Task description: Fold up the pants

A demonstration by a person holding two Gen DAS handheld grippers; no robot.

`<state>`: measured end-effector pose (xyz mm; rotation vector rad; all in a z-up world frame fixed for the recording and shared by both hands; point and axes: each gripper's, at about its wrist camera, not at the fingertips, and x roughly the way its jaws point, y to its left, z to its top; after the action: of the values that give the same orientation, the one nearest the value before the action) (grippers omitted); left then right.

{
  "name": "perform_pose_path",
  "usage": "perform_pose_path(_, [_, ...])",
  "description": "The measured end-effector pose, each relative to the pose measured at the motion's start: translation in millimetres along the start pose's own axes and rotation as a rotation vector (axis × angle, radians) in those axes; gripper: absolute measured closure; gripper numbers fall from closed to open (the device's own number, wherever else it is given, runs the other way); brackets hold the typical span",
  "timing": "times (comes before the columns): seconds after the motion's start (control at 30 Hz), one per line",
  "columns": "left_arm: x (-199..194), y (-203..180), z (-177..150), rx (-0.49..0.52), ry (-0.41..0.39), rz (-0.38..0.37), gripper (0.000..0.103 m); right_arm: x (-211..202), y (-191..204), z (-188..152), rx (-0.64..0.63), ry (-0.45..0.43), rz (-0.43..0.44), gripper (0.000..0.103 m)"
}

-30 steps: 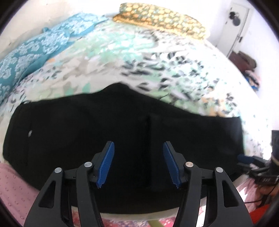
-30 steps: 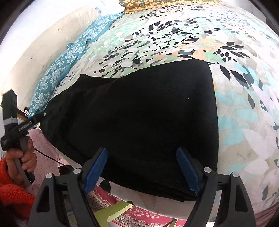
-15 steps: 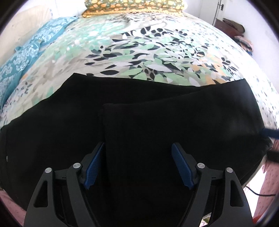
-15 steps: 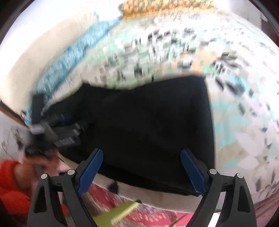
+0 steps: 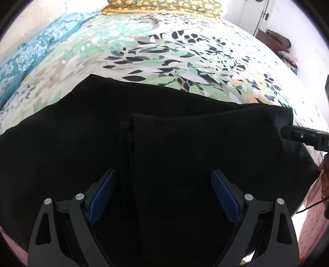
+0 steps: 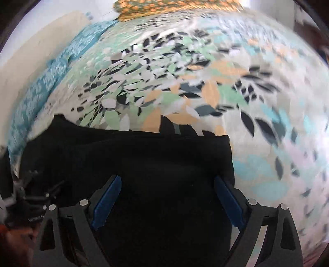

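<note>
Black pants (image 5: 164, 143) lie flat across the near edge of a bed with a leaf-print sheet (image 5: 174, 57). One layer is folded over, with its edge (image 5: 129, 131) running toward me. My left gripper (image 5: 163, 184) is open and empty, low over the pants at that folded edge. My right gripper (image 6: 166, 189) is open and empty, low over the pants (image 6: 154, 164) near their right end. The right gripper's tip shows at the right edge of the left wrist view (image 5: 302, 135). The left gripper shows blurred at lower left of the right wrist view (image 6: 30, 201).
A teal patterned pillow (image 5: 26, 57) lies along the bed's left side and a yellow-green pillow (image 5: 164, 8) at the far end. A white door (image 5: 265, 14) and a pile of clothes (image 5: 279, 41) stand at the far right. The bed's near edge is under the grippers.
Both grippers have moved forward and lower over the pants. The right wrist view has swung toward the far side of the bed and is blurred. Both stay open.
</note>
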<state>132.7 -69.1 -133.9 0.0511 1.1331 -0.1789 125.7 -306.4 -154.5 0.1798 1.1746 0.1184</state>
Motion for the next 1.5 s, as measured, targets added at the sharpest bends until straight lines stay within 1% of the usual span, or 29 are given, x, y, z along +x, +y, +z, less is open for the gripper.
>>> perform_pose_path(0.07, [0.1,0.9,-0.1,-0.004,0.001,-0.005,0.01,-15.5,4.2,-0.1,-0.005,-0.027,0.017,0.011])
perform_pose_path(0.17, [1.2,0.4,0.9,-0.008,0.005,-0.004,0.009,-54.9,16.0,-8.2,-0.044,-0.101,0.047,0.011])
perform_pose_path(0.23, [1.7,0.0,1.3,-0.011,0.007,-0.002,0.009,-67.6,25.5,-18.2,-0.069,-0.115,0.084,0.011])
perform_pose_path(0.27, [2.0,0.1,1.6,-0.013,0.007,-0.002,0.008,-70.2,31.4,-27.9,-0.083,-0.107,0.113,0.011])
perform_pose_path(0.37, [2.2,0.0,1.4,-0.015,0.009,0.001,0.008,-50.1,40.1,-46.0,-0.098,-0.031,0.141,0.011])
perform_pose_path(0.43, [2.1,-0.2,0.7,-0.014,0.007,0.003,0.008,-23.2,35.1,-56.5,-0.053,0.045,0.129,0.011])
perform_pose_path(0.47, [2.1,-0.2,0.5,-0.013,0.008,0.002,0.008,-13.3,30.5,-58.9,-0.018,0.068,0.135,0.011])
perform_pose_path(0.5, [1.9,-0.3,-0.3,-0.009,0.008,0.003,0.008,-14.8,29.6,-60.7,-0.008,0.048,0.139,0.011])
perform_pose_path(0.53, [1.5,-0.1,-0.7,-0.009,0.007,0.004,0.008,-16.2,29.7,-58.4,0.0,0.039,0.147,0.008])
perform_pose_path(0.63, [-0.6,1.4,-0.6,-0.025,0.006,-0.004,0.008,-13.0,29.7,-53.3,0.011,0.05,0.156,0.006])
perform_pose_path(0.73, [-4.4,5.5,1.3,-0.066,-0.005,-0.041,0.008,-20.1,30.1,-51.5,0.023,0.01,0.177,0.006])
perform_pose_path(0.8, [-11.8,10.4,3.1,-0.111,-0.028,-0.085,0.008,-33.1,30.4,-52.9,0.013,-0.041,0.215,0.006])
perform_pose_path(0.87, [-21.8,14.4,4.5,-0.137,-0.059,-0.109,0.008,-47.9,32.5,-53.7,-0.008,-0.105,0.216,0.006])
perform_pose_path(0.97, [-38.1,19.6,7.8,-0.15,-0.114,-0.087,0.008,-57.3,28.4,-51.6,0.002,-0.159,0.199,0.006])
perform_pose_path(1.07, [-51.4,28.6,10.3,-0.171,-0.159,-0.043,0.008,-52.6,19.8,-51.5,0.053,-0.144,0.183,0.006])
perform_pose_path(1.13, [-59.3,40.8,11.4,-0.207,-0.18,-0.011,0.008,-50.8,17.5,-53.6,0.07,-0.136,0.182,0.006])
perform_pose_path(1.23, [-63.1,60.1,12.6,-0.277,-0.179,0.008,0.008,-54.2,17.8,-53.8,0.065,-0.149,0.175,0.006])
perform_pose_path(1.3, [-62.5,73.5,12.9,-0.332,-0.17,0.004,0.008,-59.2,18.1,-54.7,0.059,-0.165,0.17,0.006])
perform_pose_path(1.4, [-62.4,95.5,10.9,-0.435,-0.16,-0.02,0.008,-60.2,19.5,-56.4,0.053,-0.166,0.17,0.006])
perform_pose_path(1.5, [-63.2,106.1,5.8,-0.491,-0.155,-0.025,0.008,-59.4,18.1,-58.3,0.061,-0.159,0.176,0.006])
